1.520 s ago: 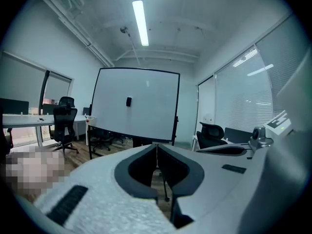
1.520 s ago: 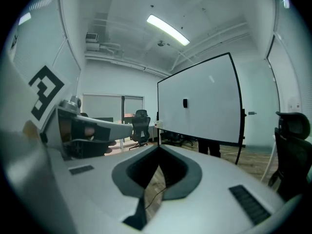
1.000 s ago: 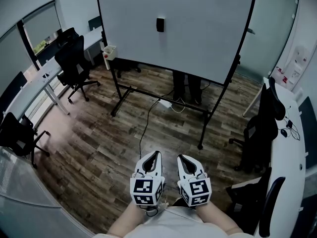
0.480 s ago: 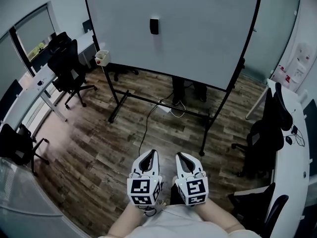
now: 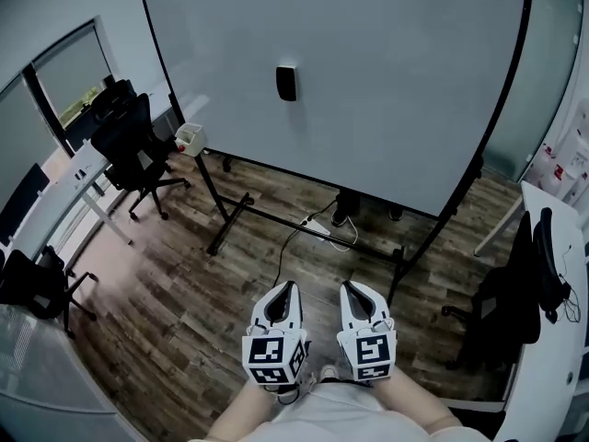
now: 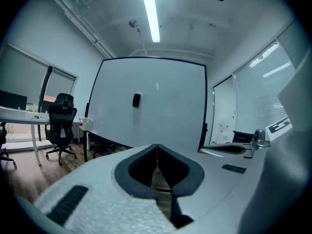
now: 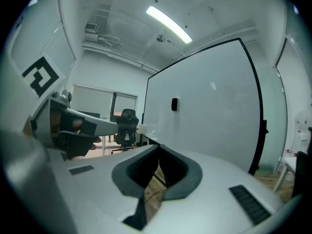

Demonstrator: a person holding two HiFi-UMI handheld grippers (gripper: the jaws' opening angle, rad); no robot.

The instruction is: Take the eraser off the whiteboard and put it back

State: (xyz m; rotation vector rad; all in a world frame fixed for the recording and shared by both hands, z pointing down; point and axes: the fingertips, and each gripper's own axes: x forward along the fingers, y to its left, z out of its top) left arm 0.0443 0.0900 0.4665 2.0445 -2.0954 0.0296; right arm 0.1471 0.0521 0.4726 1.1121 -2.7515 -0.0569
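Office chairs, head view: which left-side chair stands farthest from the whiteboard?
The black chair at the picture's left edge, low down; the others stand close beside the whiteboard.

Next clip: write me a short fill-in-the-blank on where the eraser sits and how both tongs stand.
1. The black eraser is stuck on the ____.
2. The left tongs and right tongs are both ____, with nothing between them.
3. The floor is laid with ____-look planks.

Missing words: whiteboard; shut; wood.
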